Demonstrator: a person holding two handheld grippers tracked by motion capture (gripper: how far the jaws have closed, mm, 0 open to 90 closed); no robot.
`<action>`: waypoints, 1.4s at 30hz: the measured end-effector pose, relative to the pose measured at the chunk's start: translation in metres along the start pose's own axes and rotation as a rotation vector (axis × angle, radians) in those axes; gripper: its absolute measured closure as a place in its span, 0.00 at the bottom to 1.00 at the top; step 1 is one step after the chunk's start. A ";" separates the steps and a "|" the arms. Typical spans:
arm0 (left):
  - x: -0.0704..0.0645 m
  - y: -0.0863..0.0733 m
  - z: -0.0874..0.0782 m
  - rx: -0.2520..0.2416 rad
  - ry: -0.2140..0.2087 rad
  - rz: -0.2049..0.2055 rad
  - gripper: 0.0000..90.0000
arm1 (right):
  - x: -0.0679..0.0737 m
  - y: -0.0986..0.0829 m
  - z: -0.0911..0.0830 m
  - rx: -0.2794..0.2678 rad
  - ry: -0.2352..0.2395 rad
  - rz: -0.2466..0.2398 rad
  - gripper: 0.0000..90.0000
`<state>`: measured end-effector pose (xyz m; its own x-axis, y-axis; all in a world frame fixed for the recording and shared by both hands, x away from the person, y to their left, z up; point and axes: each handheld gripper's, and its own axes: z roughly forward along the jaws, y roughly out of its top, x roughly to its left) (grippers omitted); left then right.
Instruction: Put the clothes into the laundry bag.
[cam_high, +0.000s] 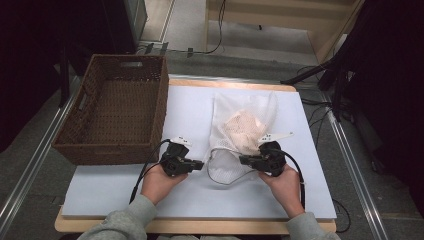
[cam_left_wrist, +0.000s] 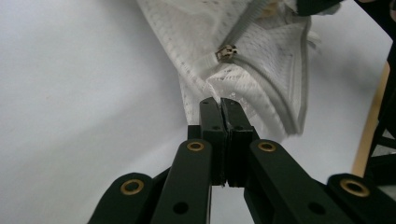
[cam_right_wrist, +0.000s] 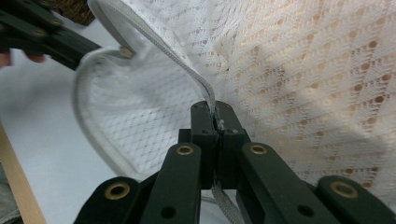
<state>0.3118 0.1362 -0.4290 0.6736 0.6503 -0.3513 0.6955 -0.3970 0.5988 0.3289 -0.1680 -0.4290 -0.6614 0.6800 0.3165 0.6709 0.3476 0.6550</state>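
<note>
my left tongs (cam_high: 200, 164) are clamped shut on the edge of the white mesh bag (cam_high: 243, 131) lying mid-table on the white board (cam_high: 190, 107), right of the wicker basket (cam_high: 116, 107). my right tongs (cam_high: 243, 160) pinch its zipper band (cam_right_wrist: 187, 70). no readable writing anywhere.

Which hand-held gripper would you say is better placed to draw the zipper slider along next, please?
Probably the left hand-held gripper: it pinches the mesh bag just below the zipper slider, while the right hand-held gripper is clamped on the zipper tape, bracing it.

Open table (cam_high: 115, 190) nearside; wicker basket (cam_high: 115, 110) blocking far left.
</note>
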 end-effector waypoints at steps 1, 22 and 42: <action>-0.002 -0.001 -0.003 0.001 0.001 0.002 1.00 | 0.000 0.000 0.000 0.000 -0.001 0.000 0.99; 0.008 -0.031 -0.025 -0.020 0.018 -0.054 0.97 | 0.009 -0.010 0.017 0.079 -0.001 -0.074 0.99; 0.012 -0.027 -0.038 -0.083 0.018 -0.028 0.68 | 0.014 -0.009 0.019 0.100 0.040 -0.109 0.76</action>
<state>0.2919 0.1791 -0.4220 0.6490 0.6723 -0.3561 0.6906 -0.3241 0.6466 0.3200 -0.1491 -0.4434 -0.7435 0.6093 0.2757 0.6232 0.4816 0.6162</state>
